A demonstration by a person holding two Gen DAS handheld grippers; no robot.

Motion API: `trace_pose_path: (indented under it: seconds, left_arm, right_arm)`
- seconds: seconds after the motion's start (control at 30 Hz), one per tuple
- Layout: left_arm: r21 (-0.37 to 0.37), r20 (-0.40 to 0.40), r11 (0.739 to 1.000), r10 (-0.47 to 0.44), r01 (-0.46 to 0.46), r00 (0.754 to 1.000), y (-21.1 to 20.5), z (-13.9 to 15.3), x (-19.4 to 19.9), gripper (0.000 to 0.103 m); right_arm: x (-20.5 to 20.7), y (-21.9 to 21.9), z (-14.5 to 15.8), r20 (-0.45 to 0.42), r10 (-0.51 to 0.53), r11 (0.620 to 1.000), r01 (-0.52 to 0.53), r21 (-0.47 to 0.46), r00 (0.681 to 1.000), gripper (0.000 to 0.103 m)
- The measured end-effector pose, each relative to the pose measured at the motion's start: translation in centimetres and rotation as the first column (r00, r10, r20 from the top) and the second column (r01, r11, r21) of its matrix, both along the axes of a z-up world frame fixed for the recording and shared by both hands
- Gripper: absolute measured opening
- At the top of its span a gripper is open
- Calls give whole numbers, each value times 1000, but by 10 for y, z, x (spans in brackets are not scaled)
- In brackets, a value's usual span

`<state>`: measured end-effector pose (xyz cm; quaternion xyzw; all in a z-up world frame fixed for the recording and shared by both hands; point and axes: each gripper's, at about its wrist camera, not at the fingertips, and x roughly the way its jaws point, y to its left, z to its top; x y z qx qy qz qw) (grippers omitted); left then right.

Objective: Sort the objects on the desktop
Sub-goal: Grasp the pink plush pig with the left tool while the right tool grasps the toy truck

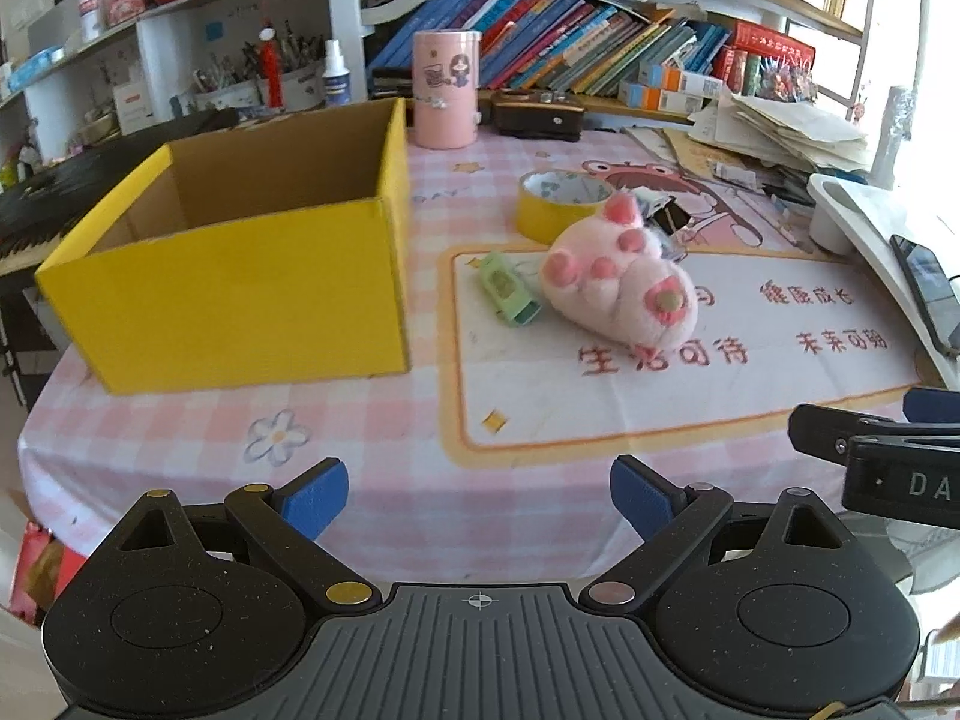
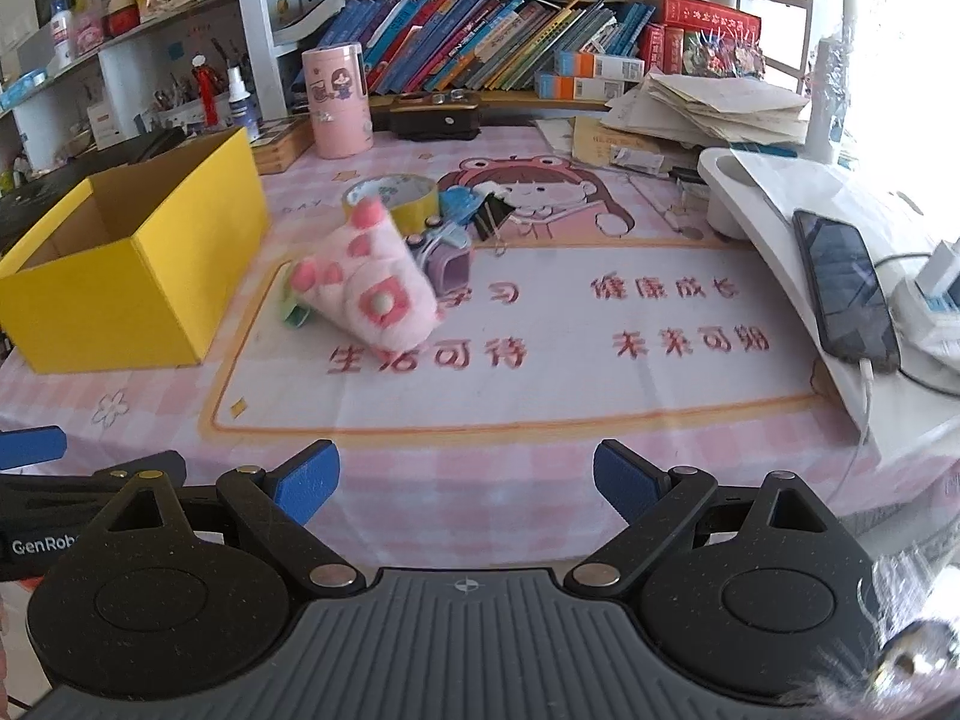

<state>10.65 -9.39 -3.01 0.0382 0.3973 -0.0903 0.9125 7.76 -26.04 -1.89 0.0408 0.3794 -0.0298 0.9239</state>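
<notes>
An open yellow cardboard box (image 1: 240,294) (image 2: 120,276) stands on the left of the table and looks empty. Right of it lie a pink plush paw (image 1: 618,276) (image 2: 369,288), a small green item (image 1: 510,291) (image 2: 294,312), a yellow tape roll (image 1: 555,204) (image 2: 399,195), black binder clips (image 1: 675,219) (image 2: 495,213) and a small purple object (image 2: 447,267). My left gripper (image 1: 479,495) is open and empty above the near table edge. My right gripper (image 2: 465,480) is open and empty, also near the front edge, to the right of the left one.
A pink cylinder (image 1: 447,90) (image 2: 336,102) and a dark case (image 1: 537,114) (image 2: 435,117) stand at the back before a row of books. A paper pile (image 2: 708,108), a white stand (image 2: 798,222) with a phone (image 2: 846,294) and cables fill the right side.
</notes>
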Motion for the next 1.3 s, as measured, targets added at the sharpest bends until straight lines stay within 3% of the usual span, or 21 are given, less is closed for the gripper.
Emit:
trace_pose_path:
  seconds: [0.23, 0.4, 0.77, 0.83, 0.93, 1.03, 1.07, 1.17, 1.3]
  left_arm:
    - [-21, 0, 1000, 17, -17, 1000, -28, 3, 26, 96]
    - [-111, -17, 994, 16, -18, 1000, -46, 2, 47, 96]
    - [-224, -79, 963, 132, -147, 988, -84, -19, 111, 96]
    - [-218, -94, 962, 145, -162, 985, -92, -25, 123, 96]
    - [-148, -130, 965, 197, -216, 972, -100, -37, 138, 96]
    - [-146, -145, 961, 213, -234, 966, -99, -43, 141, 90]
    - [-155, -144, 963, 200, -222, 969, -98, -43, 141, 79]
    - [-171, -129, 971, 147, -168, 981, -97, -39, 136, 60]
    - [-193, -103, 973, 106, -124, 989, -88, -26, 120, 59]
  right_arm:
    - [33, -27, 4, 10, 37, 999, -37, 0, 999, 93]
    - [52, -54, 8, 53, 28, 999, -29, 23, 998, 93]
    - [79, -108, 16, 140, 26, 1000, -28, 11, 990, 93]
    - [82, -116, 16, 143, 24, 1000, -25, 8, 989, 93]
    - [86, -126, 16, 144, 24, 1000, -25, 5, 989, 93]
    - [89, -130, 15, 141, 33, 999, -34, 9, 989, 93]
    - [92, -131, 15, 136, 39, 999, -41, 12, 990, 93]
    - [101, -131, 10, 110, 62, 998, -65, 21, 992, 93]
    - [116, -123, 5, 83, 111, 992, -115, 46, 990, 93]
